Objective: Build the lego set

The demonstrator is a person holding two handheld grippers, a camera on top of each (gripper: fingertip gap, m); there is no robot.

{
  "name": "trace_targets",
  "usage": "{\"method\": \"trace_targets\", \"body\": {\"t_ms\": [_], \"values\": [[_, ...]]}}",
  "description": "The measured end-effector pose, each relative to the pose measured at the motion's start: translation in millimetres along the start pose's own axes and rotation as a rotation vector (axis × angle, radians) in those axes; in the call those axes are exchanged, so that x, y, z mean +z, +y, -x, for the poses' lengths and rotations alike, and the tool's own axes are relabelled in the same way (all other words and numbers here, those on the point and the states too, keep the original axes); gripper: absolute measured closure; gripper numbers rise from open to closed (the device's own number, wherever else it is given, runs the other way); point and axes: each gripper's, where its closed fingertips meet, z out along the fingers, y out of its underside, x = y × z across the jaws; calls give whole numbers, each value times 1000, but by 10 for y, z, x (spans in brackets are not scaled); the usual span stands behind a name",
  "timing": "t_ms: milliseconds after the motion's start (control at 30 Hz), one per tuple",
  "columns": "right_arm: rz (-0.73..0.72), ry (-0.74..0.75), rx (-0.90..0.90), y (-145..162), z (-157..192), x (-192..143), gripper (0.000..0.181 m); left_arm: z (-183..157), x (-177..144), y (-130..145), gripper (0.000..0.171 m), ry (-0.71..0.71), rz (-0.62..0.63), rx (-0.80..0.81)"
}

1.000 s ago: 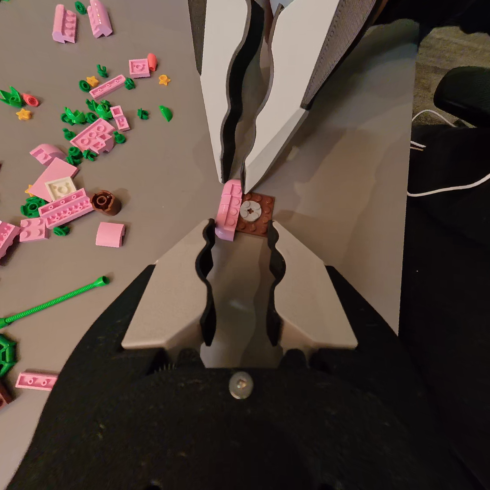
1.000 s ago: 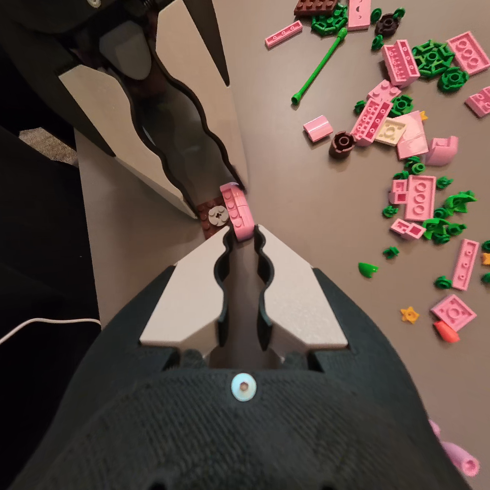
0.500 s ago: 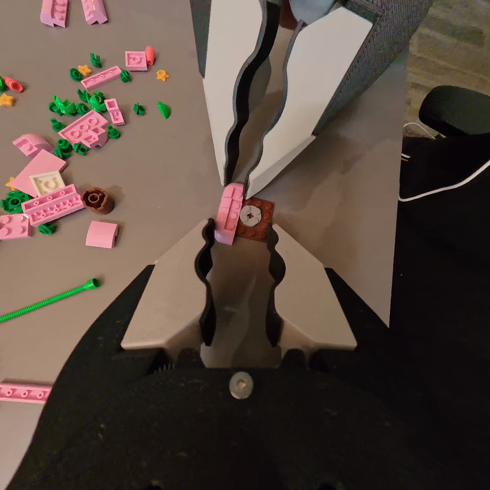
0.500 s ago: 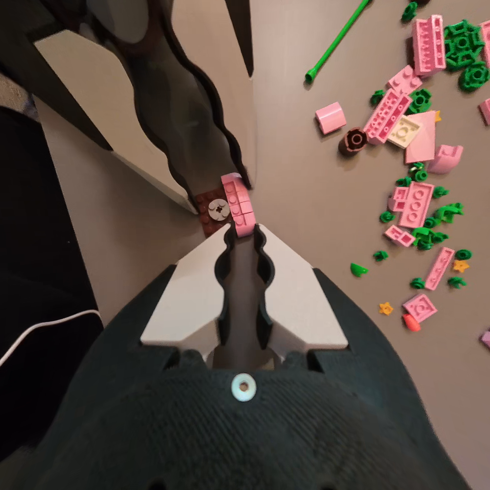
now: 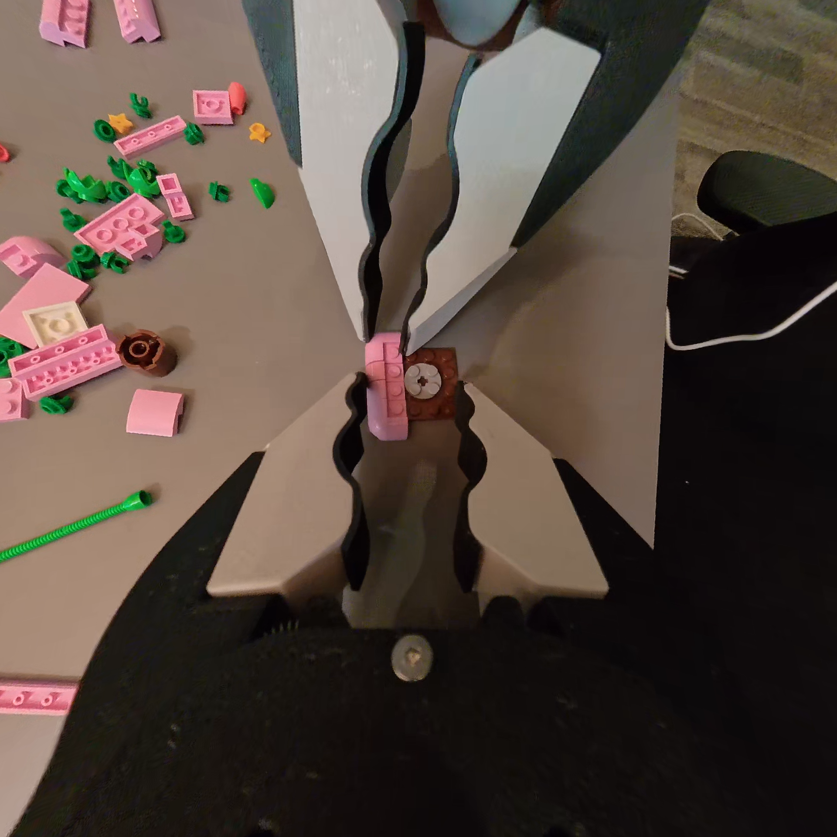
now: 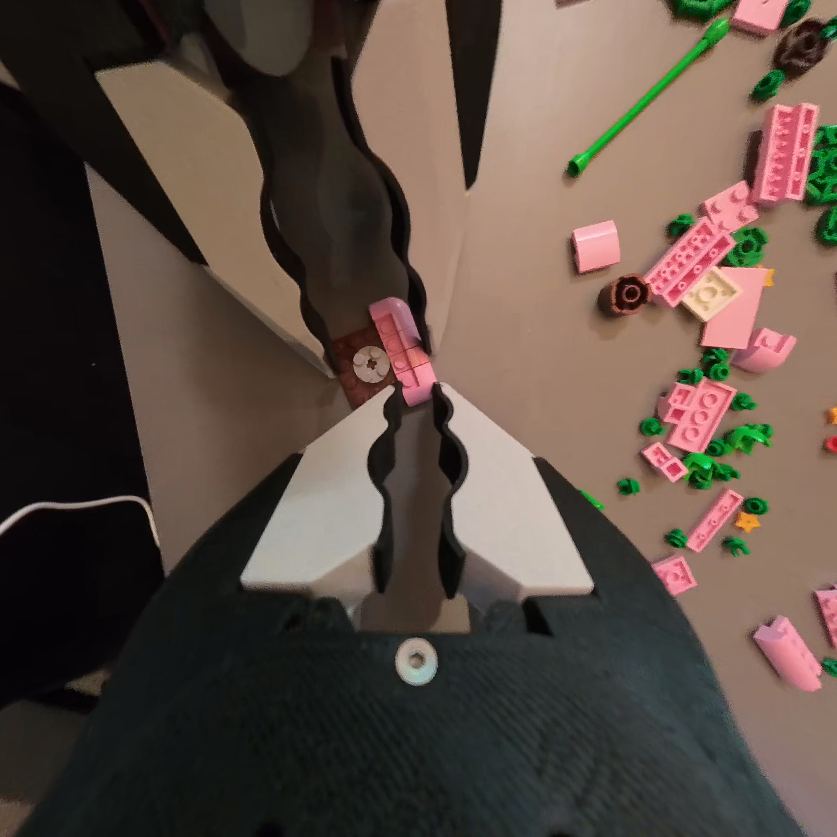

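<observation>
A brown square plate [image 5: 435,407] with a grey round stud piece [image 5: 422,381] is held just above the grey table. A pink curved brick [image 5: 387,394] lies along the plate's left edge. My left gripper [image 5: 410,382] is shut across the plate and pink brick. My right gripper [image 5: 385,333] comes from the far side and pinches the pink brick's far end. In the right wrist view my right gripper [image 6: 415,390] is shut on the pink brick [image 6: 398,344], beside the brown plate [image 6: 360,392]. The left gripper [image 6: 378,358] clamps the assembly from the far side.
Loose pink and green pieces are scattered on the table to the left, among them a pink curved piece [image 5: 154,412], a brown round piece [image 5: 145,353] and a green rod [image 5: 77,527]. The table edge [image 5: 661,407] runs close on the right, with a white cable [image 5: 747,335] beyond it. The grippers are tip to tip, or close to it. The green rod [image 5: 77,527] is about 11 centimetres from my left fingertips. Seen from the right wrist view [image 6: 616,122] as well.
The right gripper has swung round to face the left one more squarely. The pink brick has gone from tilted to lying straight along the plate's edge. Both grips have held.
</observation>
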Motion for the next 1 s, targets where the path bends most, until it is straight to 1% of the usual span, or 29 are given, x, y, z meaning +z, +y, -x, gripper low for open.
{"method": "trace_targets", "body": {"t_ms": [67,167,200,233,267,400,467,533,600,900,1000], "values": [[-73,21,46,-14,-17,-22,169,14,3,2,133,-23,3,12],[-243,-17,165,-127,-9,-146,151,20,5,5,132,-41,6,26],[-280,-16,197,-130,-36,-178,151,19,5,6,132,-39,6,24],[-301,-10,216,-114,-62,-190,156,20,5,5,132,-36,5,21],[-310,-11,223,-91,-66,-185,158,19,5,4,132,-33,5,17],[-293,-30,182,-25,-24,-76,160,17,2,1,133,-20,2,6],[-298,-67,165,-53,-1,-58,159,-2,2,1,133,-3,2,6],[-302,-112,163,-95,17,-60,163,-29,1,2,134,17,3,10],[-254,-134,136,-65,33,-23,169,-46,-1,5,134,31,3,11],[-122,-203,33,-52,97,-4,169,-85,-17,16,136,88,1,-10],[-83,-243,42,-52,99,-2,169,-84,-18,16,136,91,1,-12]]}}
